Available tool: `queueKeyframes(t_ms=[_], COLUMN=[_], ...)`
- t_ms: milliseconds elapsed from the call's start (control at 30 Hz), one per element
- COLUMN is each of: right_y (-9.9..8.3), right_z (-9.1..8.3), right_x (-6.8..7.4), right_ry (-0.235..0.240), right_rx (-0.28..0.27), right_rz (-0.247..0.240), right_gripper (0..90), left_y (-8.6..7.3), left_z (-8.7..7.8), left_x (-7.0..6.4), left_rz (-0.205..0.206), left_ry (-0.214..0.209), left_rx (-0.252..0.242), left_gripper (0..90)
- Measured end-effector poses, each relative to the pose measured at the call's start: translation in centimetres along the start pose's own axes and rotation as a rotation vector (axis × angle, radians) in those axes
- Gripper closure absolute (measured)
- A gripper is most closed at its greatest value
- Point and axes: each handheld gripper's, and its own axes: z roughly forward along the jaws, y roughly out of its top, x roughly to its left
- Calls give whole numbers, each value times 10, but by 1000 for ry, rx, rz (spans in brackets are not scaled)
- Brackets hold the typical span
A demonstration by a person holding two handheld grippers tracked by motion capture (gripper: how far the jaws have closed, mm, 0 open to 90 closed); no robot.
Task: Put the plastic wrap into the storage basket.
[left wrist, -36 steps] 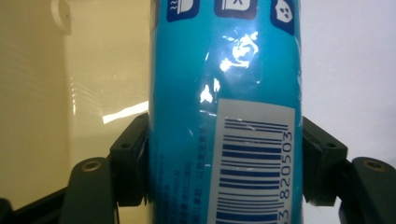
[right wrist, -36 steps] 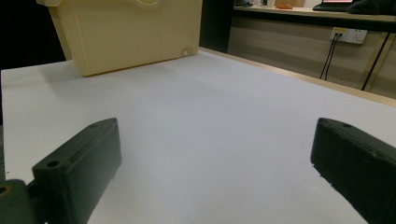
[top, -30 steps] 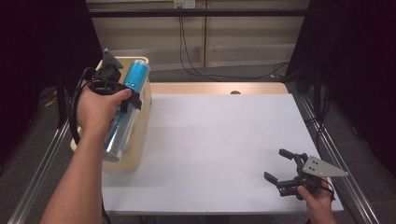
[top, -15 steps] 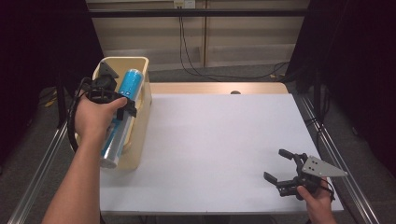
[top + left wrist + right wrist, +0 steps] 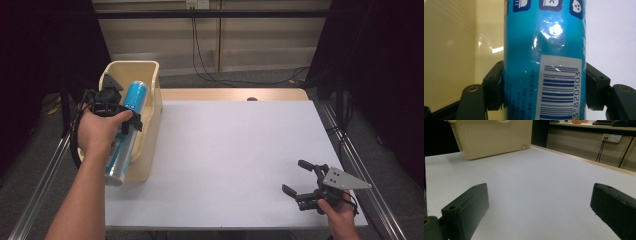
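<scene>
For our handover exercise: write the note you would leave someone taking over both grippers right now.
Left gripper: shut on the shiny blue plastic-wrapped cylinder, held tilted over the cream plastic bin at the white table's left edge.
Right gripper: open, holding nothing, low over the table's near right corner.
Done: cylinder gripped and in the air by the bin.
Left: it looks bound either into or out of the bin; I cannot tell which. Set it down, then release.
</scene>
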Motion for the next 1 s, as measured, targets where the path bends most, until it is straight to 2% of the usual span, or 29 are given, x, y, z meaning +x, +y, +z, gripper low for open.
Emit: queueKeyframes(t_ms=[367,1000], right_y=[0,0], right_z=[0,1], right_x=[0,1], right_ry=[0,4], right_rx=[2,6], right_rz=[1,0], right_gripper=[13,13], left_y=[-1,-2], left_z=[8,11], left_x=[1,-1], left_rz=[-8,-13], left_ry=[8,16], left_rx=[20,39], left_gripper=[321,320])
